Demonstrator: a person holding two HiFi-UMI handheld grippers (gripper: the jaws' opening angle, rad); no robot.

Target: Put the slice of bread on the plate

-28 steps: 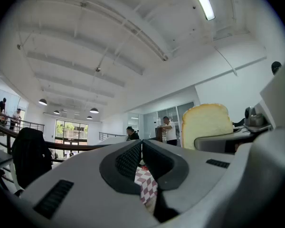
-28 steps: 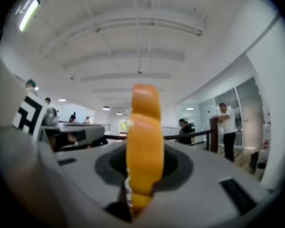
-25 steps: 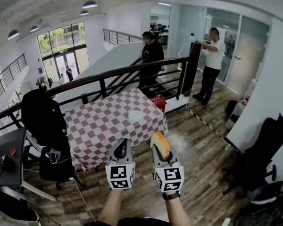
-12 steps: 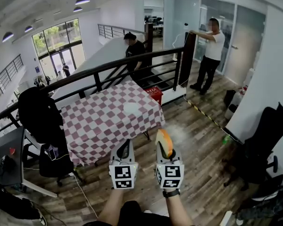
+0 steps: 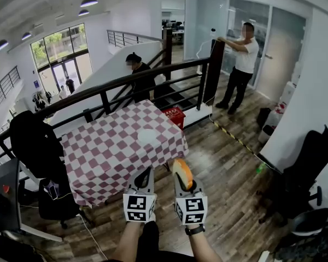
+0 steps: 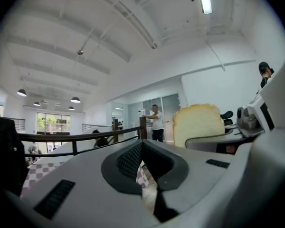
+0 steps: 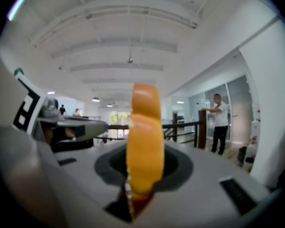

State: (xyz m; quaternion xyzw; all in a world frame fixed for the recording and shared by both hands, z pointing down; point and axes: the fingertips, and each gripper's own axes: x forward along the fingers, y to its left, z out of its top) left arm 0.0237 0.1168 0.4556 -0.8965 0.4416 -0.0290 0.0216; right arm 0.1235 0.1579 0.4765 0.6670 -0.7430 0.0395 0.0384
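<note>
My right gripper (image 5: 181, 180) is shut on the slice of bread (image 5: 182, 173), held upright with its orange crust up. The right gripper view shows the bread (image 7: 145, 141) edge-on between the jaws of the right gripper (image 7: 143, 175). In the left gripper view the bread (image 6: 198, 125) shows its pale face at the right. My left gripper (image 5: 144, 177) is beside the right one, its jaws together with nothing in them; the left gripper (image 6: 141, 163) looks toward the table. A white plate (image 5: 147, 136) lies on the red-and-white checked table (image 5: 98, 152), ahead of both grippers.
A black railing (image 5: 98, 91) runs behind the table, with a red crate (image 5: 174, 115) on the floor by it. A chair draped in a black jacket (image 5: 35, 143) stands left of the table. One person (image 5: 139, 78) is behind the railing, another (image 5: 239, 64) far right. Wooden floor lies below.
Both grippers have sunk and moved on toward the table, bread still gripped. The person behind the railing has walked to the left.
</note>
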